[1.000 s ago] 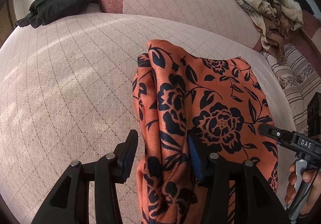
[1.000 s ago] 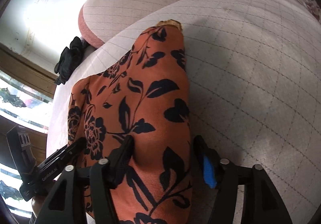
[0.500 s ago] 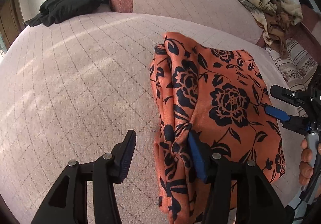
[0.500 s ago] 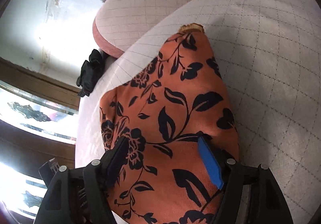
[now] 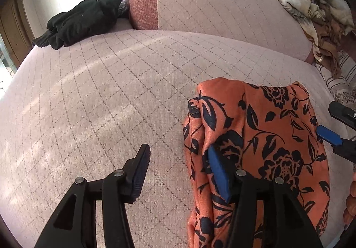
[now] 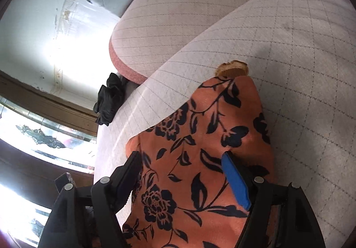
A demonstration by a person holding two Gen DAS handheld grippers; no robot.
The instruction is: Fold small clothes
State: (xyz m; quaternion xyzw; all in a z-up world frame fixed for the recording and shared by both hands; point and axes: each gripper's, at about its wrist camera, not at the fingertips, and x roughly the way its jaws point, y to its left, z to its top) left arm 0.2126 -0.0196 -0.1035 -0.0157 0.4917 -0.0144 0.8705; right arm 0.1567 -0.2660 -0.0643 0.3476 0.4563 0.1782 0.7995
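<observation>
- Orange floral garment [image 5: 262,136]: lies bunched on the sofa seat [image 5: 111,96].
- Left hand-held gripper [image 5: 178,165]: jaws wide, holding nothing.
- Right hand-held gripper [image 6: 182,172]: jaws wide over the cloth.
- Advice: pinch 2 matching corners, lift evenly, lay flat.

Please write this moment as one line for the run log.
step: fold | orange floral cloth lies folded on sofa seat | left gripper open | right gripper open over cloth
</observation>
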